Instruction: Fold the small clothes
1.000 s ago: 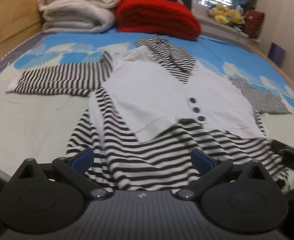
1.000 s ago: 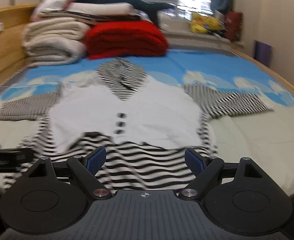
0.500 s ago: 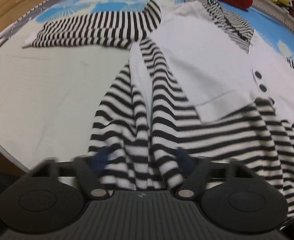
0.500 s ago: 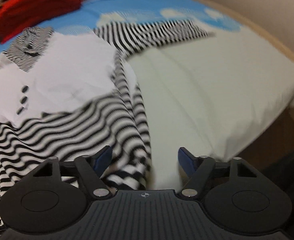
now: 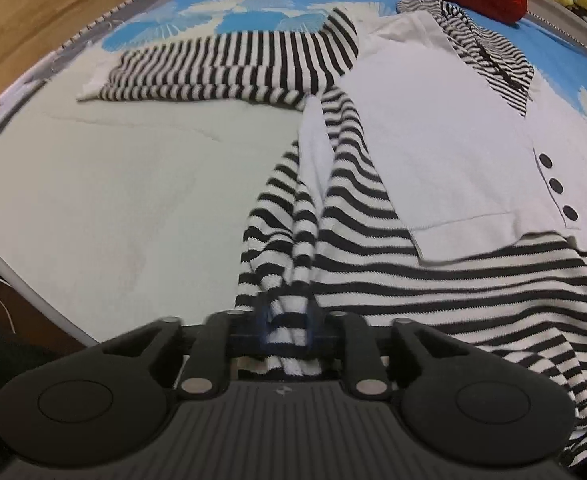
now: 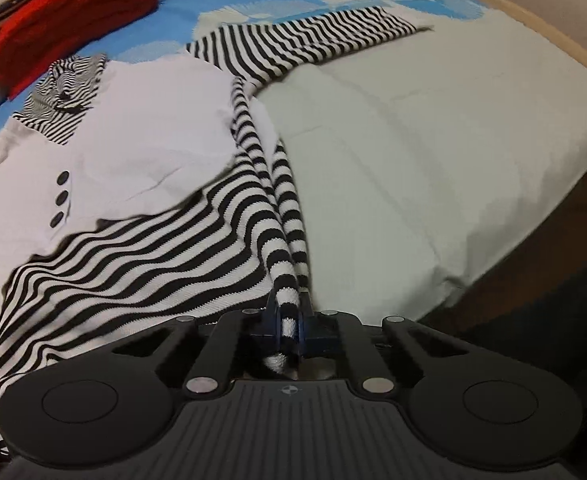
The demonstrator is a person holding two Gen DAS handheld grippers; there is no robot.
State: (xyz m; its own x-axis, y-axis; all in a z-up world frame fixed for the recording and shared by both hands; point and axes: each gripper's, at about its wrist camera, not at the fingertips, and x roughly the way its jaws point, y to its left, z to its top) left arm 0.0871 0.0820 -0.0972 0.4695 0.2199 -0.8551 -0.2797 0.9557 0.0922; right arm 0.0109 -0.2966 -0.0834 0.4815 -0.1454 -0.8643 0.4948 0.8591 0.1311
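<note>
The left gripper (image 5: 285, 330) has its jaws clamped on a bunched fold of the striped hem, and the right gripper (image 6: 289, 330) has its jaws pinched tight on the opposite hem corner, the cloth gathered into a narrow rope between the blue pads.

From each grip the fabric fans away toward 12 o'clock. The garment is a black-and-white striped top (image 5: 433, 280) with a white vest panel (image 5: 453, 152) and three dark buttons (image 5: 555, 186). It lies front-up on the bed (image 5: 113, 200), collar at the far end and both sleeves spread sideways: one toward 10 o'clock in the left view, the other toward 1 o'clock in the right view. A red blanket (image 6: 73, 12) sits beyond the collar.

The knit looks light, soft and stretchy, so it should drape and sag between the two grips rather than hold a line. The hem corners seem the sensible holds, since they carry the whole lower edge evenly toward the shoulders. A loose pinch could let the ribbed edge slide out.
</note>
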